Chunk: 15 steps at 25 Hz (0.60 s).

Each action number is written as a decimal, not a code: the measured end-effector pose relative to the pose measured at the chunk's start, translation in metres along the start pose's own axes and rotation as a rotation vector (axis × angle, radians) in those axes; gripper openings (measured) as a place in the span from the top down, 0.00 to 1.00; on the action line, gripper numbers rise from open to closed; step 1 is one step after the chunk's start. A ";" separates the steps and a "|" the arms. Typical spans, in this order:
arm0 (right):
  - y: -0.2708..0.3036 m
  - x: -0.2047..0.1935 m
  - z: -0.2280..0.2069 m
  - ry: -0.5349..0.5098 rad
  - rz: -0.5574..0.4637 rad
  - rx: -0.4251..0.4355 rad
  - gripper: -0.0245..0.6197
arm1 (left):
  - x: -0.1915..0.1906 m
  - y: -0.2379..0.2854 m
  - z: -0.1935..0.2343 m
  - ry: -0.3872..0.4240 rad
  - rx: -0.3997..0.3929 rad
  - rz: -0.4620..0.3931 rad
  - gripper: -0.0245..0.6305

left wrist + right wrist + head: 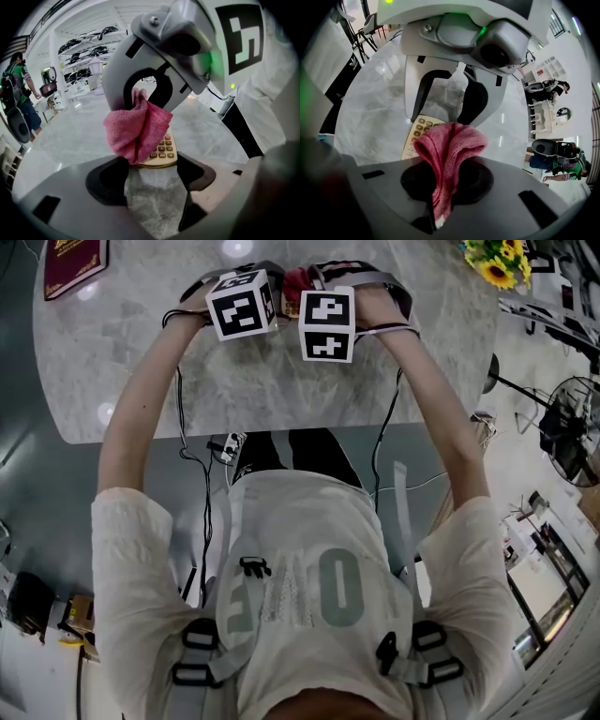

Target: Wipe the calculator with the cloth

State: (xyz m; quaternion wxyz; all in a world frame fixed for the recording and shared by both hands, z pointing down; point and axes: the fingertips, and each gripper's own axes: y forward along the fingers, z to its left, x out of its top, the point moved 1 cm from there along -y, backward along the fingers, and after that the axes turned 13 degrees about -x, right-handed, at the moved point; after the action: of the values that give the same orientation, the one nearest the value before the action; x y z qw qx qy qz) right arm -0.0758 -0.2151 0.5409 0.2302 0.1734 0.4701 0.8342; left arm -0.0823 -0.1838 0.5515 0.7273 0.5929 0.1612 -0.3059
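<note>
The cream push-button calculator [164, 149] is over the far edge of the pale grey marble table [122, 362], at 12 o'clock from the person and beneath both grippers. I cannot tell whether it lies flat on the marble or is tipped up. A bunched pink terry cloth [133, 129] rests on its keys and covers the 9 o'clock side of the keypad in the left gripper view. A few rows of buttons show at 3 o'clock of the cloth.

The left gripper [152, 177] grasps the calculator by its near end, with its jaws set wide across the width. The pad at 3 o'clock sits against the calculator's corner, and the cloth hides the contact of the other pad. The right gripper [445, 176] faces it from the opposite side. Its jaws are clenched on the cloth, which is pinched in a narrow fold between them and puffs out beyond the tips.

In the head view the two marker cubes sit side by side, nearly touching. A maroon hardback book [73, 263] lies on the table at 10 o'clock. Yellow flowers [497, 263] stand at 1 o'clock, and a black floor fan [572, 432] stands off the table at 3 o'clock.
</note>
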 end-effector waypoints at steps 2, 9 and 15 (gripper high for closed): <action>-0.002 0.000 0.002 0.007 0.002 -0.004 0.88 | 0.001 0.000 0.000 0.001 0.000 -0.001 0.45; -0.013 0.010 0.019 -0.019 -0.006 -0.007 0.88 | -0.001 0.001 0.001 0.004 -0.001 -0.005 0.45; -0.024 0.021 0.040 -0.015 -0.021 0.019 0.88 | -0.001 0.001 0.001 0.004 -0.002 -0.011 0.45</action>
State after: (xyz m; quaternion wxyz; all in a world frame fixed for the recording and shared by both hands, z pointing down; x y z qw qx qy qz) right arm -0.0682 -0.1646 0.5414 0.2408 0.1767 0.4780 0.8260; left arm -0.0828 -0.1841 0.5529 0.7257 0.5920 0.1663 -0.3087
